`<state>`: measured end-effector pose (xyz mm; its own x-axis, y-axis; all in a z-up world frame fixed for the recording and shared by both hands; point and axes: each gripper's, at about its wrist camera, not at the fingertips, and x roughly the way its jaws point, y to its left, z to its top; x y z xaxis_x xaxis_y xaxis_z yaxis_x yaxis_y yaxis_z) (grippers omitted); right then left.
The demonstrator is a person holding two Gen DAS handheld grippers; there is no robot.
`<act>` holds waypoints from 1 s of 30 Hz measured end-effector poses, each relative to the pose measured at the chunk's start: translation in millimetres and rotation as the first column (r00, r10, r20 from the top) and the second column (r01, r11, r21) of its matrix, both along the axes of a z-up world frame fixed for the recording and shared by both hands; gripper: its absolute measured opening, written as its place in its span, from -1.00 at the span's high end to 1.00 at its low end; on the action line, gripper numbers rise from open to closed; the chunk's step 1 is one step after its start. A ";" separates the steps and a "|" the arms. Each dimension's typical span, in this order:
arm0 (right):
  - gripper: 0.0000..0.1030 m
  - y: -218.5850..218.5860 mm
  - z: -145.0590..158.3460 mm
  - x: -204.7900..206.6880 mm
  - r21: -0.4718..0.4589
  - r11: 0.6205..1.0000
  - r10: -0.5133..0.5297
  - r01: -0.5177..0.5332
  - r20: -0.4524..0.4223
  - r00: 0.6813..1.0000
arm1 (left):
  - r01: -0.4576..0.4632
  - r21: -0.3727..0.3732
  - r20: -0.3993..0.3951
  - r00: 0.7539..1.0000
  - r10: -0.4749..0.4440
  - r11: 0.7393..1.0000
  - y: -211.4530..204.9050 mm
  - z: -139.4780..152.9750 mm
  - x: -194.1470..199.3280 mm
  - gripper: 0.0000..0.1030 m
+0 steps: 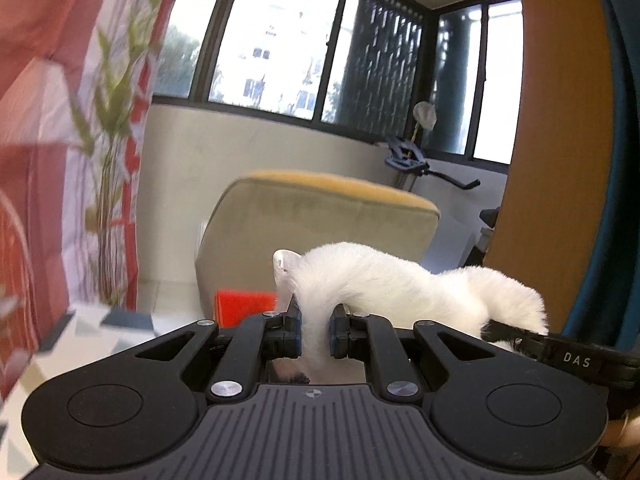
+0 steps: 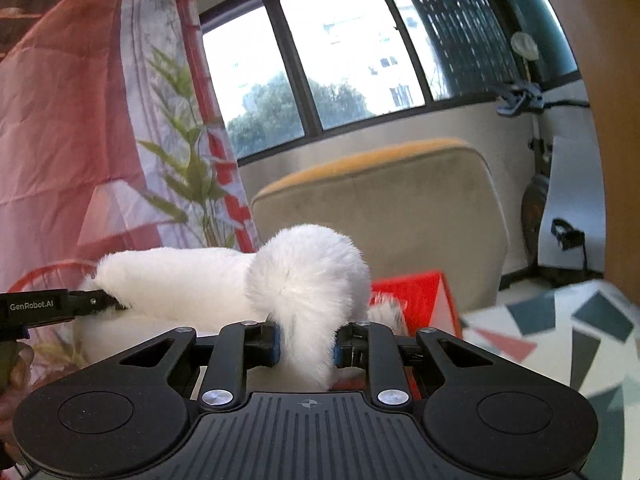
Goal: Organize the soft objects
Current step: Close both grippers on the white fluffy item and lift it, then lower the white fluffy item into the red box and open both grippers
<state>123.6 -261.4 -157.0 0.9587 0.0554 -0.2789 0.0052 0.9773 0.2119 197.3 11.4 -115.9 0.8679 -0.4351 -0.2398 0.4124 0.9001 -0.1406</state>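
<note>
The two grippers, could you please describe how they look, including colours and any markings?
Both the left gripper and right gripper are matte black, with ribbed grey housings, silver bolts, round side caps and blue-padded fingers. Side-on, one reads "DAS", the other "GenRobot.AI".

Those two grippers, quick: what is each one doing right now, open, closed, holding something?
Left gripper: closed on a fold of the white plush toy.
Right gripper: closed on another part of the same white plush toy.
</note>
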 end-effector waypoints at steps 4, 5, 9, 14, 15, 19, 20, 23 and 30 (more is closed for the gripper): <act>0.62 -7.6 15.8 22.2 -0.047 0.999 -0.005 0.007 0.037 0.999 | -0.004 0.026 0.040 0.999 0.003 1.000 -13.0 12.3 22.8 0.75; 0.62 -9.7 18.9 28.4 -0.059 0.998 -0.006 0.009 0.042 0.999 | -0.005 0.037 0.043 0.999 0.004 0.999 -17.7 14.1 30.7 0.75; 0.63 -19.2 23.5 57.4 -0.085 0.996 -0.017 0.020 0.037 0.999 | -0.019 0.060 0.020 1.000 0.018 0.998 -28.6 17.8 61.4 0.75; 0.63 -32.5 9.1 95.4 -0.107 0.994 -0.028 0.026 -0.015 0.999 | -0.040 0.098 -0.016 0.999 0.042 0.994 -42.7 7.0 100.3 0.75; 0.63 -32.8 4.5 102.4 -0.109 0.994 -0.030 0.027 -0.028 0.999 | -0.043 0.109 -0.028 0.999 0.047 0.993 -45.7 2.5 106.2 0.75; 0.63 -40.1 -18.0 124.6 -0.098 0.995 -0.039 0.029 -0.096 0.995 | -0.037 0.155 -0.104 0.993 0.053 0.987 -49.9 -21.0 124.7 0.75; 0.63 -40.3 -23.5 128.0 -0.098 0.995 -0.039 0.029 -0.110 0.993 | -0.032 0.171 -0.118 0.992 0.052 0.985 -50.7 -26.9 127.0 0.75; 0.63 -40.7 -39.4 134.9 -0.107 0.994 -0.036 0.020 -0.152 0.988 | -0.020 0.207 -0.159 0.986 0.054 0.978 -50.6 -43.2 131.6 0.75; 0.63 -37.8 -65.7 135.5 -0.105 0.994 -0.044 0.021 -0.218 0.975 | 0.015 0.250 -0.228 0.973 0.044 0.968 -50.8 -57.5 133.8 0.75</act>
